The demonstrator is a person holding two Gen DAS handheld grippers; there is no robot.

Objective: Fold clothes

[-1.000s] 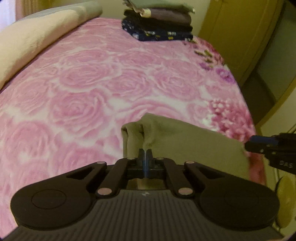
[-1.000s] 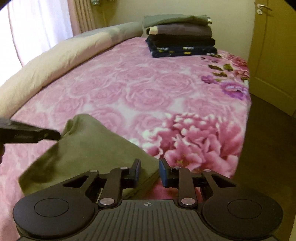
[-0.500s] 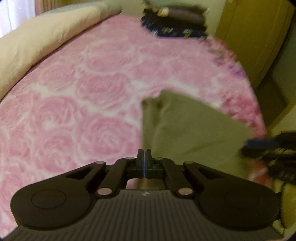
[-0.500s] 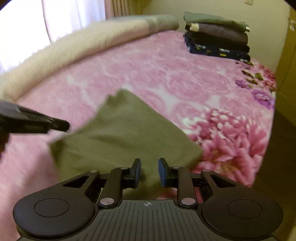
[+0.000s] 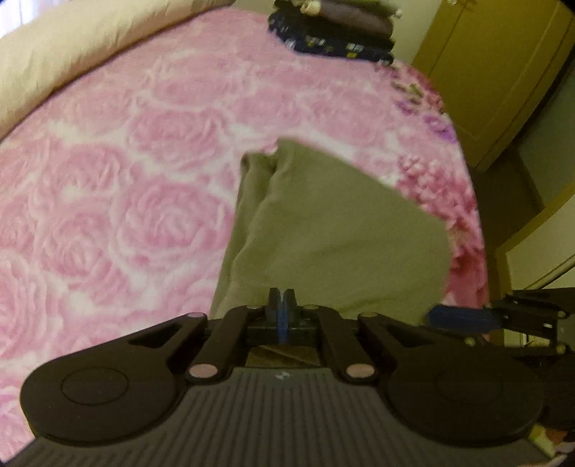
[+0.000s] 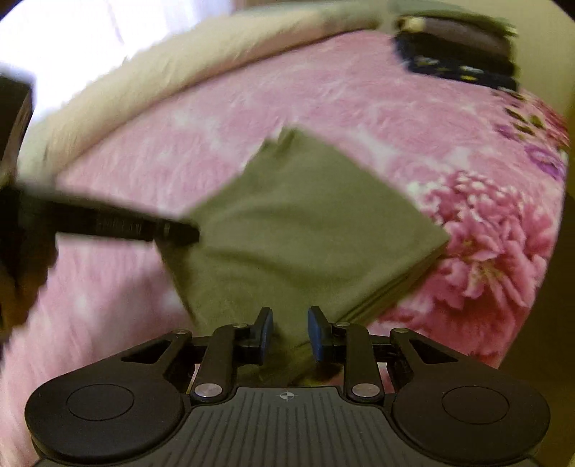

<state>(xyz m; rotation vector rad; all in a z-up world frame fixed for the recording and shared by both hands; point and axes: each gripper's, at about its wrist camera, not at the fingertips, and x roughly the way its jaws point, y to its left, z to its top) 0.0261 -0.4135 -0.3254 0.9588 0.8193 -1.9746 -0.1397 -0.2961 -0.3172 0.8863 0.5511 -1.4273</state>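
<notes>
An olive-green garment (image 5: 341,233) lies folded into a rough rectangle near the front right corner of the pink rose blanket (image 5: 125,179). My left gripper (image 5: 282,300) is shut at the garment's near-left edge, with cloth showing under its fingers. In the right wrist view the left gripper (image 6: 179,231) touches the left corner of the garment (image 6: 305,222), which is slightly raised there. My right gripper (image 6: 290,328) stands open over the garment's near edge, cloth lying between and below its blue pads. From the left wrist, the right gripper (image 5: 463,318) shows at the lower right.
A stack of folded dark clothes (image 5: 341,32) (image 6: 460,54) sits at the bed's far end. A beige rolled duvet (image 5: 72,54) runs along the left side. Yellow wardrobe doors (image 5: 496,72) and dark floor lie past the bed's right edge.
The garment's bunched, raised left corner has been drawn out, so the cloth now lies flatter and wider. Both grippers have shifted and sit at its near edge; the right stays open.
</notes>
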